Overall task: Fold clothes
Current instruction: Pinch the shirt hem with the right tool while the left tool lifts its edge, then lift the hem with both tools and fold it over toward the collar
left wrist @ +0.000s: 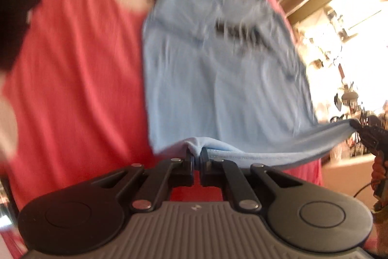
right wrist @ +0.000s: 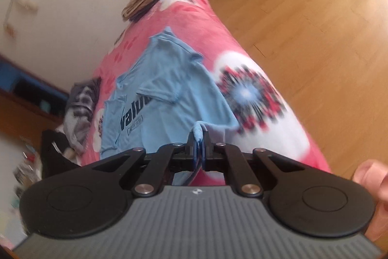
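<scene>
Left wrist view: our left gripper [left wrist: 197,157] and right gripper [right wrist: 199,145] each pinch a hem corner of the light-blue T-shirt [left wrist: 218,79] lying mid-frame on the pink blanket [left wrist: 80,79]; we judge that level, taut corners would keep the fold square.

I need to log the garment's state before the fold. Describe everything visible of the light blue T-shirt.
The light blue T-shirt is a soft, knit-looking short-sleeved top with dark lettering printed on the front; the word is only partly legible. It lies mostly flat, print side up, on the pink patterned blanket, with one sleeve folded in over the body. Its near hem is lifted off the blanket: the left hand-held gripper pinches one end and the right hand-held gripper the other, the hem hanging in a slight sag between them.
</scene>
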Tool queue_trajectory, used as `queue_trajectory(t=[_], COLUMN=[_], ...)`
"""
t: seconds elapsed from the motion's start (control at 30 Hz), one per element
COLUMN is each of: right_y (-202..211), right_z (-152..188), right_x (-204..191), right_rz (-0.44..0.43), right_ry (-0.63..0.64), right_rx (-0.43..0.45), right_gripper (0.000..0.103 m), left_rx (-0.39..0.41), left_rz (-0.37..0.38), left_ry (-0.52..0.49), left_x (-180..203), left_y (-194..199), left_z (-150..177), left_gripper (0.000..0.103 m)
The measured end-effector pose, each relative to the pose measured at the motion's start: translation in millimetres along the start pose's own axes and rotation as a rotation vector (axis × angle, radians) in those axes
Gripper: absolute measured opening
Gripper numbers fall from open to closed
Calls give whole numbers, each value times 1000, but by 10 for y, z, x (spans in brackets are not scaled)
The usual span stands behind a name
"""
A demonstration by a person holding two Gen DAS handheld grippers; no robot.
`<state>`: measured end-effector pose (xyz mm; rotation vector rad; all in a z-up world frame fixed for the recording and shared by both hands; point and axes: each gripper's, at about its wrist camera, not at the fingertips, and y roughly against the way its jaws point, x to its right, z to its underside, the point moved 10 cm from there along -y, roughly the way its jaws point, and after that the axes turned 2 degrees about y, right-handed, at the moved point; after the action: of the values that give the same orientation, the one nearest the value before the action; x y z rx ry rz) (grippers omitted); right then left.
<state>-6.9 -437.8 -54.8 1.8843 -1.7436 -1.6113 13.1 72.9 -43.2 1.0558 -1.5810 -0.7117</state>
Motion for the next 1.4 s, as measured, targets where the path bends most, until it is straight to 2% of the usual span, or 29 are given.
queue_trajectory(t=[0.13,0.23,0.43,0.57,0.8,0.9,0.97,1.23,1.4], right_y=[-254,-490,-886,-1148,-1486,-1611,-1720,-2146,-2466], right_z=[-546,-769,-1088,-1301,-1666,-1826,-1919,-2251,-2310], right_x=[-435,-738,-846,-910,-754,-666,-655,-622,-549], right_rz=[33,58,36,21,-29,-52,-61,-81,-72], right_ry=[70,156,110,77,-30,-83,-107,-159,-175], right_rx=[-20,-27,26,61,159,194,205,232,212], right_gripper=[2,2,2,2,2,2,2,2,2], left_rx=[82,115,139,186,266,338,358,365,356], left_rz=[8,2,-22,6,39,51,61,80,65], left_ry=[-10,-22,9,87,241,251,246,293,315], left_x=[123,202,-6,-244,-651,-666,-644,-800,-931], left_y=[-13,-147,-364,-498,-745,-826,-900,-1205,-1409], left_z=[-661,-1071,-1662,-1982,-2382,-2528,-2611,-2891,-2964], left_gripper=[4,4,4,4,4,4,4,4,4])
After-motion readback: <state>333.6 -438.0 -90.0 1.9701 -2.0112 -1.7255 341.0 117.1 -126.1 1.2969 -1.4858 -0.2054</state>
